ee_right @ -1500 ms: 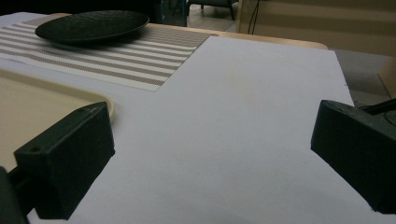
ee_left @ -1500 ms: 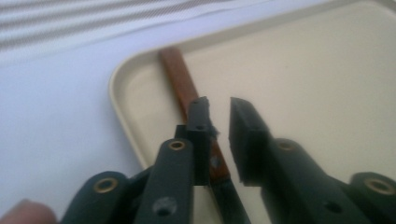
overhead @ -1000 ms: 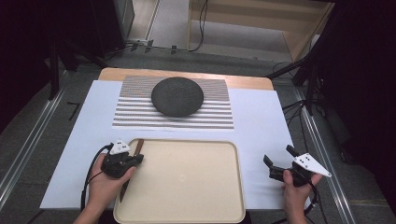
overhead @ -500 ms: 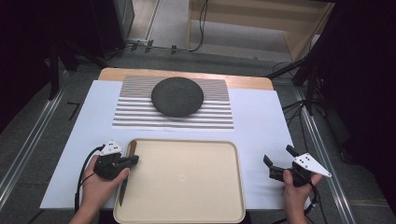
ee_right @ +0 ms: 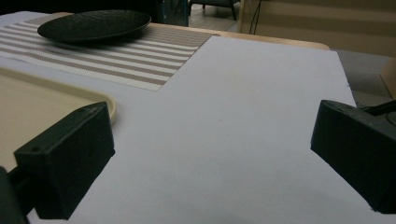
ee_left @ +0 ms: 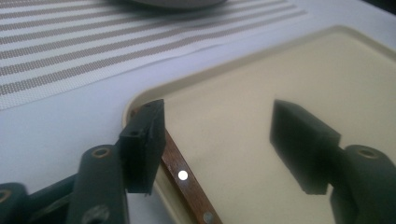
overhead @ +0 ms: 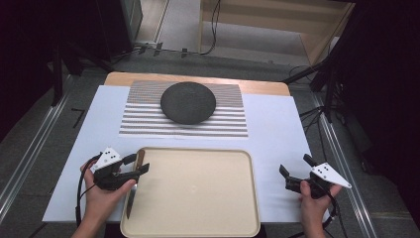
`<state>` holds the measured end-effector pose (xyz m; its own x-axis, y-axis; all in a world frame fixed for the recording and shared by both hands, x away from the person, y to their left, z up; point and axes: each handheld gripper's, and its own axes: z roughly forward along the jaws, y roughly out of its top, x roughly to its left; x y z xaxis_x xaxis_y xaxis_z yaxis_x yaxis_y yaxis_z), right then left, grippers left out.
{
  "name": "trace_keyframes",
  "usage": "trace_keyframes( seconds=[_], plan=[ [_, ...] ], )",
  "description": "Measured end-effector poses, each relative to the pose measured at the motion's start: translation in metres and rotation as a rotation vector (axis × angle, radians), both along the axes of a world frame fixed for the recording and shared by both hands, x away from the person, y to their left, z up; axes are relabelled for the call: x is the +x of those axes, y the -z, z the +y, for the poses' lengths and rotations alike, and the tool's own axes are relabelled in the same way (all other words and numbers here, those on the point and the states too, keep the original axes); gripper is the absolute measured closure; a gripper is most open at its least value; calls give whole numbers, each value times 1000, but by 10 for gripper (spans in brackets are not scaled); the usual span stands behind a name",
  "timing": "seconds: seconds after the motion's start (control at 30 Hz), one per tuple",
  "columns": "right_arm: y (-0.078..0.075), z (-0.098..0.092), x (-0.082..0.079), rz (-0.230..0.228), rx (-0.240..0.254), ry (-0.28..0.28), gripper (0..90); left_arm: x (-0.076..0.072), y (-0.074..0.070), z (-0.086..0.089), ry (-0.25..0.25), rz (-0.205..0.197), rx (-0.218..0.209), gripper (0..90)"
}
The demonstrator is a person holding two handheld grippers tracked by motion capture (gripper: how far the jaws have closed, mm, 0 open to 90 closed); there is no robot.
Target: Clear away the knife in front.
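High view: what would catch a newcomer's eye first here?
The big beige tray at the near edge, with a wooden-handled knife lying along its left rim. Beside it the left hand-held gripper, jaws just opened, nothing between them. Farther back, a dark plate sits on a striped mat.

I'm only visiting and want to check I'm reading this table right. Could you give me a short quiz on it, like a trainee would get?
1. True or false: the knife lies in the tray, along its left edge.
2. What does the plate sit on? A: the tray. B: the striped mat. C: bare wood.
3. Is the left hand-held gripper gripping the knife?

Key:
1. True.
2. B.
3. No. Its jaws have just been opening and stand apart. The knife's handle lies beside one jaw, unpressed.
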<state>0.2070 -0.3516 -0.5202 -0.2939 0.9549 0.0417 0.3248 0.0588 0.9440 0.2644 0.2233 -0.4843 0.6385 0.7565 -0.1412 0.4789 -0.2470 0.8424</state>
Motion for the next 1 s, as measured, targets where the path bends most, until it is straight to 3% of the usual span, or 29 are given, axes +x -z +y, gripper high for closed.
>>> trace_keyframes(
  seconds=[0.17,0.3,0.63,0.9,1.0],
  plan=[
    [0,0,0,0,0,0,0,1,-2,8,-17,-5,-46,140],
    [0,0,0,0,2,0,0,0,-4,15,-13,-34,-59,0],
    [0,0,0,0,2,0,0,-2,-6,37,-97,-99,-84,0],
    [0,0,0,0,2,-1,0,1,-3,53,-132,-95,-58,0],
    [0,0,0,-2,3,-2,0,-1,-1,65,-148,-90,-77,0]
  ],
)
